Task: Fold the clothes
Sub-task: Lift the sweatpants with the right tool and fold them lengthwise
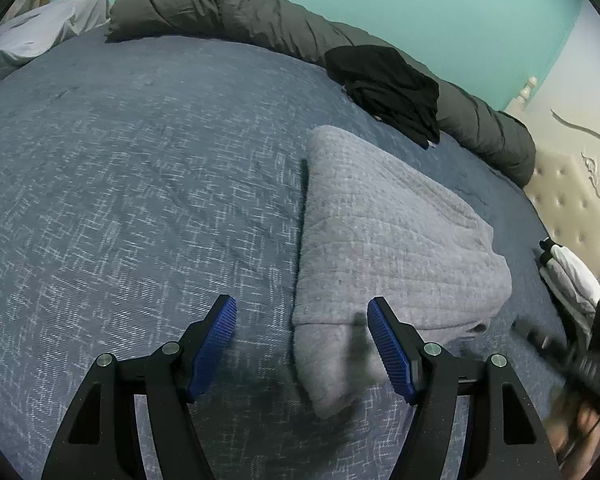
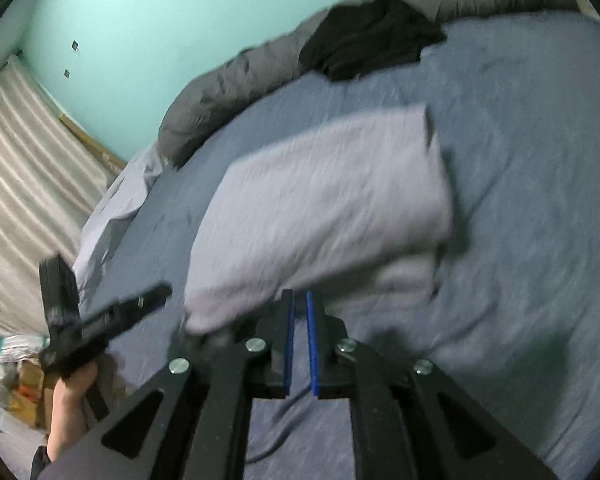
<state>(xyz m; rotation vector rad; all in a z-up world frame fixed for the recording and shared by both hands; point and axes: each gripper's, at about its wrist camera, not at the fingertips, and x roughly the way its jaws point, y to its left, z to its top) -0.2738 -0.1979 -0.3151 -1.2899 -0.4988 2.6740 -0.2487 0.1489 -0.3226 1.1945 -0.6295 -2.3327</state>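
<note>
the folded grey waffle-knit garment [image 1: 384, 240] lies on the blue bedspread [image 1: 140, 200], apparently finished. left gripper [image 1: 302, 344] hovers wide, empty (near its edge); right gripper [image 2: 299, 340] has only a slit between its pads, holding nothing.

Motion-blurred grey folded garment [image 2: 320, 208], right claw [image 1: 556, 344] cut off at frame edge

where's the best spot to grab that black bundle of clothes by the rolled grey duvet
Probably the black bundle is best pinched at its near edge, which droops onto the blue bedspread, coming from the open bed side. Its far side rests against the rolled grey duvet, so there is little room there. It is crumpled, offering loose folds to pinch.
</note>
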